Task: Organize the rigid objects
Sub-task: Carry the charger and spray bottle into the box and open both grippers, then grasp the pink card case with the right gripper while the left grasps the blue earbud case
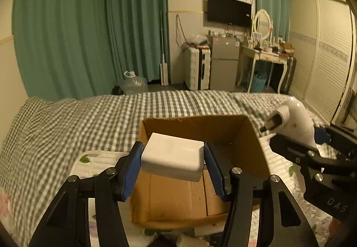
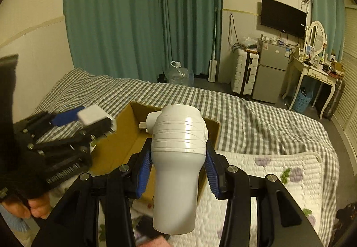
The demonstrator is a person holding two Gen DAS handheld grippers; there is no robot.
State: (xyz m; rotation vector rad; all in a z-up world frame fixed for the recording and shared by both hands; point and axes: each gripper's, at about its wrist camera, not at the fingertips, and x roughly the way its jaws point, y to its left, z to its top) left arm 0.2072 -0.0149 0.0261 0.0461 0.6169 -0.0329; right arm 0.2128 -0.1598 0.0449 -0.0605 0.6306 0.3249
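Bedding in grey check lay under an open carton (image 1: 200, 191), and both tools hung over it with a load each. The left tool (image 1: 173, 158) was closed on a white block (image 1: 173, 156), a rounded brick of hard plastic pinched across its short sides by the blue pads (image 1: 131, 171), above the carton's near-left corner. It looked stiff, smooth and fairly light, so a squeeze on the flat sides seemed right, though the glossy skin might slip. Its long axis ran across the tool, left to right, its broad face tilted up and toward the camera. The right tool (image 2: 177, 160) was clamped on a white dryer (image 2: 178, 157), gripped where the ribbed head met the barrel, over the carton's right wall. It seemed rigid, bulkier and probably heavier, the ribs giving the pads some bite. Its long axis ran along the tool; the head pointed away toward the carton, the round open end back toward the camera.
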